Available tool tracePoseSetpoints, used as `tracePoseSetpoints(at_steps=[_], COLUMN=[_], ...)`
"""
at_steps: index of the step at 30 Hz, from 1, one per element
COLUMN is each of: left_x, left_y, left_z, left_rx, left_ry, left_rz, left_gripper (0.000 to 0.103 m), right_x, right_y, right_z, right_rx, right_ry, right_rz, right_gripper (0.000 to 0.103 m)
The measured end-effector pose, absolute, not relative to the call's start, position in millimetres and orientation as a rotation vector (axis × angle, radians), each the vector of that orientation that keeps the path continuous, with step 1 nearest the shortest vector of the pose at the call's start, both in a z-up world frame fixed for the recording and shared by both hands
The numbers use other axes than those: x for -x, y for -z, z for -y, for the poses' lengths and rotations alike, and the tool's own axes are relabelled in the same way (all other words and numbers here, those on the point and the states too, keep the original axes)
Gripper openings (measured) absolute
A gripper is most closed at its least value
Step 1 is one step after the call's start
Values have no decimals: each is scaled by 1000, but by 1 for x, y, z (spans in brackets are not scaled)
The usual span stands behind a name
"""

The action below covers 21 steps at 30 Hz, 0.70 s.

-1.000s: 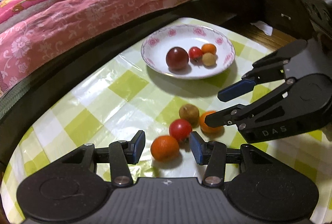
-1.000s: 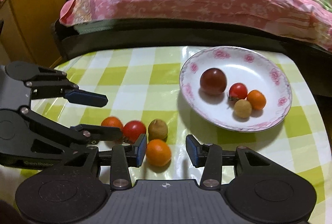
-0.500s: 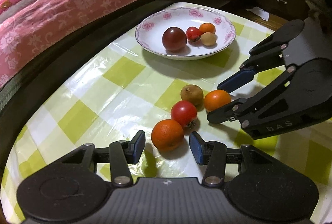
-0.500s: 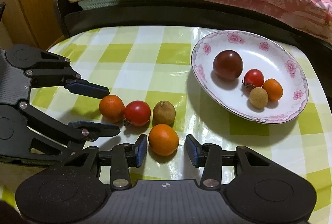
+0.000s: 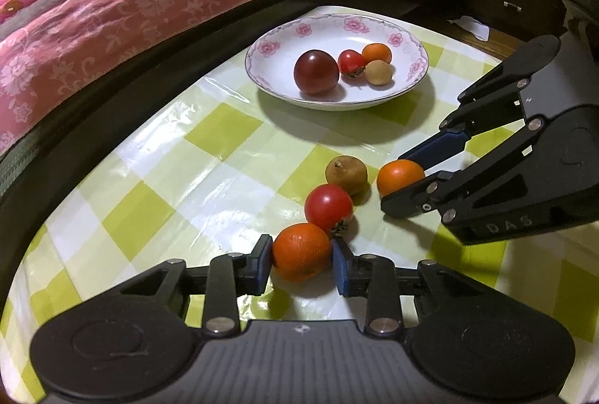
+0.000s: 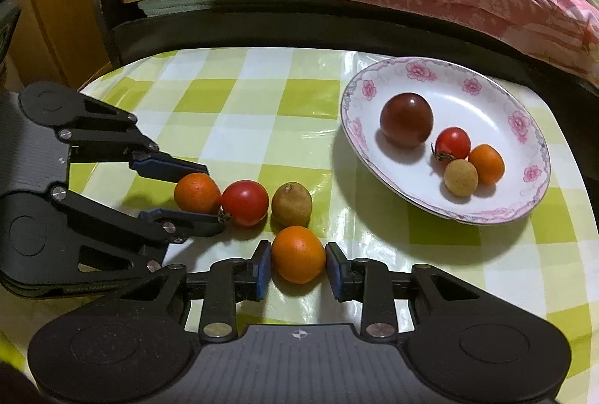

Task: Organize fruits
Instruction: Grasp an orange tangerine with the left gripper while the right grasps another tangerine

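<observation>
Orange against blue pads: your left gripper (image 5: 301, 260) has both fingers pressed onto an orange (image 5: 301, 251) resting on the green-checked tablecloth (image 5: 224, 161); your right gripper (image 6: 297, 265) is likewise closed around a second orange (image 6: 298, 254), pads touching either side. Between the two, a red tomato (image 6: 245, 202) touches your left-hand fruit, and a brown round fruit (image 6: 291, 204) sits just beside the tomato and just behind your right-hand fruit. The flowered plate (image 6: 524, 97) stands apart toward the bed; it holds a dark red tomato (image 6: 406, 119), a small tomato (image 6: 453, 143), a small orange (image 6: 486, 164) and a tan fruit (image 6: 461, 177).
</observation>
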<state>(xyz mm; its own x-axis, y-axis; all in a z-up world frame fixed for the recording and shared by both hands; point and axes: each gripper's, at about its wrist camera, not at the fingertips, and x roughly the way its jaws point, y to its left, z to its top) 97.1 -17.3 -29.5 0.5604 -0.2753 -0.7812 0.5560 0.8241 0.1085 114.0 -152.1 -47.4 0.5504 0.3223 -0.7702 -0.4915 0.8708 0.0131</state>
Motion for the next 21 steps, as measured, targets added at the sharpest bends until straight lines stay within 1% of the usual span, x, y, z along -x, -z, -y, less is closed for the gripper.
tracePoseSetpoints(at_steps=[11,18,21], left_x=[-61,-48,-44], left_y=[15,28,29], left_z=[25,37,40], left_rx=[-356,-388,-413], left_ry=[541,535,532], left_rz=[-858,-894,-872], left_gripper=[41,41,41], right_x=[-90,-74,-73], right_y=[46,49,50], right_z=[159,159,157], right_rx=[231,259,269], right_ry=[-457,-423,-419], right_rz=[-879,-880,-876], right_gripper=[27,27,27])
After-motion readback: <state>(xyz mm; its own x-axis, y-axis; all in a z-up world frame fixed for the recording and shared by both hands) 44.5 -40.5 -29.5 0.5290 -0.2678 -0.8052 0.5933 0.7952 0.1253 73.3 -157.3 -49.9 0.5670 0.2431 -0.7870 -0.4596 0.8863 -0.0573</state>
